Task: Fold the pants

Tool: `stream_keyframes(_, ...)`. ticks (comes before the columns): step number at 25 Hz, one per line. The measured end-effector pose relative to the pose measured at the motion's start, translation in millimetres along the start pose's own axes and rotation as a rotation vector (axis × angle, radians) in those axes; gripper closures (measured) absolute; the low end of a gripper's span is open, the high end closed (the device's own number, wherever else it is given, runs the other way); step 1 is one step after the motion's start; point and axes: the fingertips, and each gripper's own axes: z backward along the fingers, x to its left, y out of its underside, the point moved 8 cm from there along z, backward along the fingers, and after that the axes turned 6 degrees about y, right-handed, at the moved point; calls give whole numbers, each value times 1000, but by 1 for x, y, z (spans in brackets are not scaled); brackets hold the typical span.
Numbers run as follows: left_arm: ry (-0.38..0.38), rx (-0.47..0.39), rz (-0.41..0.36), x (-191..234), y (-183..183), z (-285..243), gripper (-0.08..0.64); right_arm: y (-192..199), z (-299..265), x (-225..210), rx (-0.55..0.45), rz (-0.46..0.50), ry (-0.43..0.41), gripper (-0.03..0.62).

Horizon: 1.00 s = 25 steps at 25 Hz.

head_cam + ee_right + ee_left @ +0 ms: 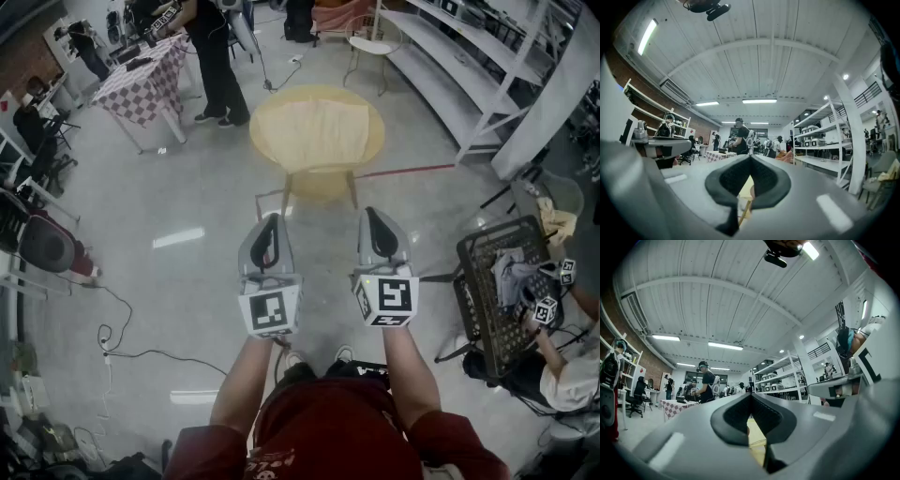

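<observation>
A pale beige cloth, apparently the pants (317, 129), lies spread flat on a round yellow table (266, 105) a few steps ahead of me. Both grippers are held out level over the bare floor, side by side, well short of the table. My left gripper (272, 218) is shut with nothing between its jaws; in the left gripper view (751, 395) a strip of the yellow table (757, 437) shows below the closed tips. My right gripper (373, 212) is also shut and empty, and in the right gripper view (750, 157) its tips meet in the same way.
A dark wire basket (487, 292) holding clothes stands at the right, beside a seated person (565, 367) with marker cubes. A checkered table (141, 82) and a standing person (214, 58) are at the far left. White shelving (469, 70) lines the right wall. Cables (111, 339) trail on the floor.
</observation>
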Motion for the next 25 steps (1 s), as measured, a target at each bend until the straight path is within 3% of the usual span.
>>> stream_keyframes(9,-1,-18,-28,12,0,0,554,3,-10,15,-1,-4,-9,592)
stream_keyframes(25,-48,-34,-31,88,4,38,554,4,-29,107,-37,-13,-84,592)
